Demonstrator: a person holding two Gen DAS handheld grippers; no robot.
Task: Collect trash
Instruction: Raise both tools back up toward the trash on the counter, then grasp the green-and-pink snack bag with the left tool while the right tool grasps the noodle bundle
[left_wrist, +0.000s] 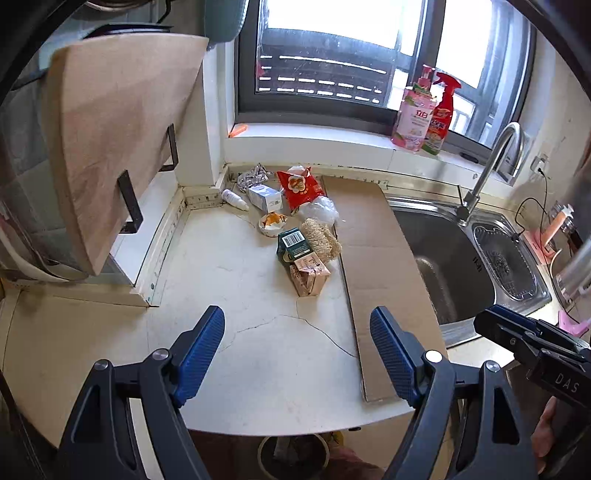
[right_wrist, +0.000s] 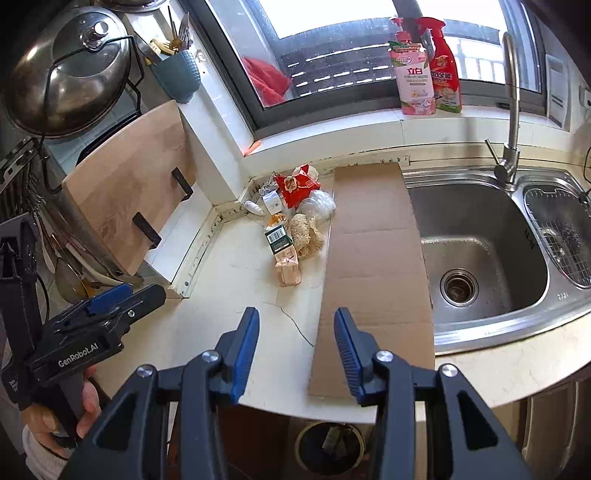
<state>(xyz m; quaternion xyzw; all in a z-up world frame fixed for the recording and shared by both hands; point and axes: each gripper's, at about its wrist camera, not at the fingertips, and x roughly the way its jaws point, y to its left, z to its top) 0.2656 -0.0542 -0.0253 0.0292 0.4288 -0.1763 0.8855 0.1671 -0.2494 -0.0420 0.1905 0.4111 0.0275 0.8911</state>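
Observation:
A pile of trash lies at the back of the white counter: a red snack bag, a clear plastic bag, a loofah, a green carton, a tan carton, a small white box, crumpled foil, a small bottle and a small dish. A long cardboard sheet lies beside it. My left gripper is open and empty above the counter's front. My right gripper is open and empty over the cardboard's near end. A bin stands below the counter edge.
A steel sink with a tap lies right of the cardboard. A wooden cutting board leans on a rack at the left. Two cleaner bottles stand on the windowsill. A pot lid hangs at the far left.

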